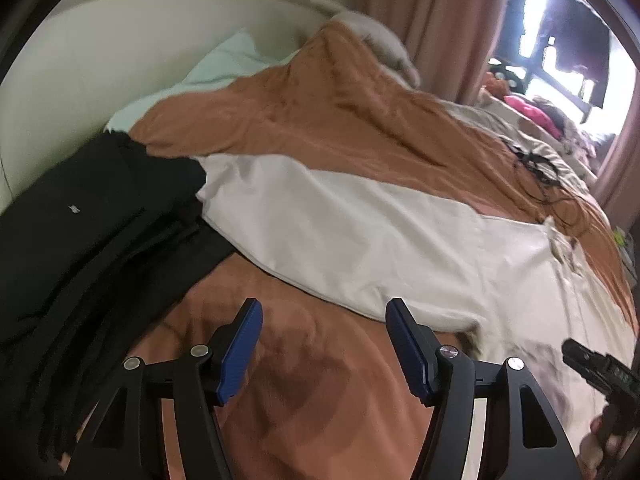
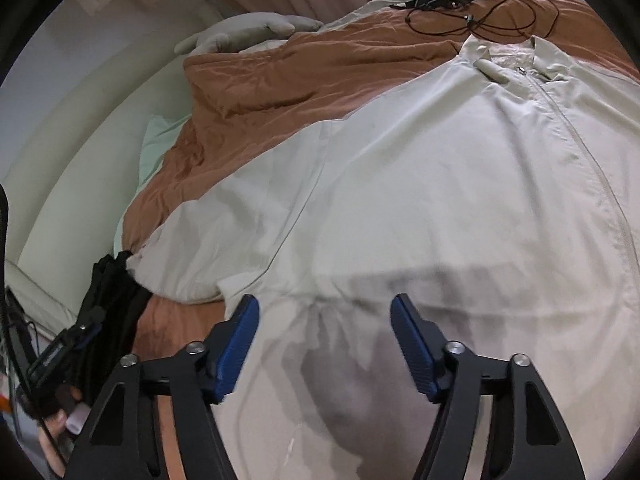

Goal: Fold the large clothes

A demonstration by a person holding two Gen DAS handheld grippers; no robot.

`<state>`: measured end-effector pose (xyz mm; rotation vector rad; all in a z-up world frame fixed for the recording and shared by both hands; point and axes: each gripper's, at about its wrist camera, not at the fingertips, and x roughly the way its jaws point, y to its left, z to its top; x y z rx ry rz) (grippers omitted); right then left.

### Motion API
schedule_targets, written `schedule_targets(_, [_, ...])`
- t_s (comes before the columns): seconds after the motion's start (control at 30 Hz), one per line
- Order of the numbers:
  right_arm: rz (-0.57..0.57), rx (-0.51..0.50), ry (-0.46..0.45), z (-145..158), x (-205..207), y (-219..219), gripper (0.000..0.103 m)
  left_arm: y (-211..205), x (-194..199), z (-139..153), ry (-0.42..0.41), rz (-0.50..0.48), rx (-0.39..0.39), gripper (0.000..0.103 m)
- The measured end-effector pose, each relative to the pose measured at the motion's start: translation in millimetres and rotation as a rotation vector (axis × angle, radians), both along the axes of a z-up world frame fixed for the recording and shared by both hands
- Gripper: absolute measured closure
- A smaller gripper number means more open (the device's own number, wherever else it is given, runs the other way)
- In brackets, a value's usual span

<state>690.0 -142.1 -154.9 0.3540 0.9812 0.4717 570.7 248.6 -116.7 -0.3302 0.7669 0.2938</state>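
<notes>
Cream zip-front jacket (image 2: pixel 400 200) spread flat on rust-orange bedspread (image 1: pixel 320 120); left tongs (image 1: pixel 324 344) and right tongs (image 2: pixel 324 340) released, gripping nothing.

Both units match: left gripper (image 1: pixel 324 344) and right gripper (image 2: pixel 325 342) have black angular linkage arms, silver pivot screws, ribbed blue fingers (image 1: pixel 240 354).

A bed under a rust-orange duvet (image 1: pixel 328 120) fills the room. A pale padded headboard (image 1: pixel 120 52) curves at 10 o'clock, pinkish curtains (image 1: pixel 432 20) hang at 1 o'clock, and a bright window (image 1: pixel 536 12) glares beside them.
</notes>
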Motion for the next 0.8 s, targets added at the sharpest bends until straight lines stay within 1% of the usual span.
schedule_targets(0.07, [-0.013, -0.018, 0.010, -4, 8, 2, 0.043, 10, 11, -9, 0.022, 0.039, -0.004, 0.037])
schedule_targets(0.1, [-0.025, -0.036, 0.014, -7, 13, 3, 0.044, 16, 17, -14, 0.029, 0.068, -0.015, 0.037])
schedule_targets(0.17, [-0.036, -0.048, 0.035, -14, 21, 4, 0.047, 26, 25, -23, 0.034, 0.095, -0.047, 0.037])
schedule_targets(0.23, [-0.040, -0.038, 0.068, -22, 28, 4, 0.057, 35, 35, -34, 0.054, 0.131, -0.062, 0.037])
schedule_targets(0.3, [-0.038, -0.037, 0.096, -31, 32, 3, 0.058, 41, 44, -44, 0.078, 0.159, -0.070, 0.037])
schedule_targets(0.33, [-0.040, -0.039, 0.103, -34, 32, 3, 0.060, 44, 47, -48, 0.084, 0.167, -0.077, 0.037])
schedule_targets(0.4, [-0.051, -0.044, 0.101, -37, 27, 3, 0.063, 46, 53, -56, 0.091, 0.181, -0.084, 0.037])
schedule_targets(0.47, [-0.036, -0.049, 0.094, -37, 24, 6, 0.063, 47, 60, -65, 0.109, 0.196, -0.079, 0.037])
schedule_targets(0.53, [-0.025, -0.024, 0.094, -36, 25, 8, 0.064, 52, 69, -75, 0.131, 0.212, -0.087, 0.043])
schedule_targets(0.57, [-0.018, 0.002, 0.099, -37, 27, 8, 0.066, 54, 72, -78, 0.139, 0.219, -0.094, 0.048])
schedule_targets(0.6, [-0.011, 0.030, 0.105, -38, 28, 8, 0.073, 56, 74, -80, 0.135, 0.224, -0.095, 0.055])
schedule_targets(0.63, [-0.007, 0.045, 0.111, -39, 29, 9, 0.082, 58, 75, -79, 0.128, 0.232, -0.089, 0.065])
schedule_targets(0.67, [-0.006, 0.059, 0.118, -40, 30, 11, 0.086, 61, 75, -77, 0.124, 0.254, -0.083, 0.091])
schedule_targets(0.7, [-0.008, 0.065, 0.123, -41, 32, 13, 0.090, 64, 74, -74, 0.118, 0.257, -0.105, 0.097])
schedule_targets(0.77, [0.010, 0.103, 0.130, -41, 38, 22, 0.091, 65, 72, -65, 0.079, 0.243, -0.139, 0.100])
schedule_targets(0.8, [0.023, 0.126, 0.136, -41, 40, 27, 0.091, 63, 69, -55, 0.050, 0.230, -0.127, 0.100])
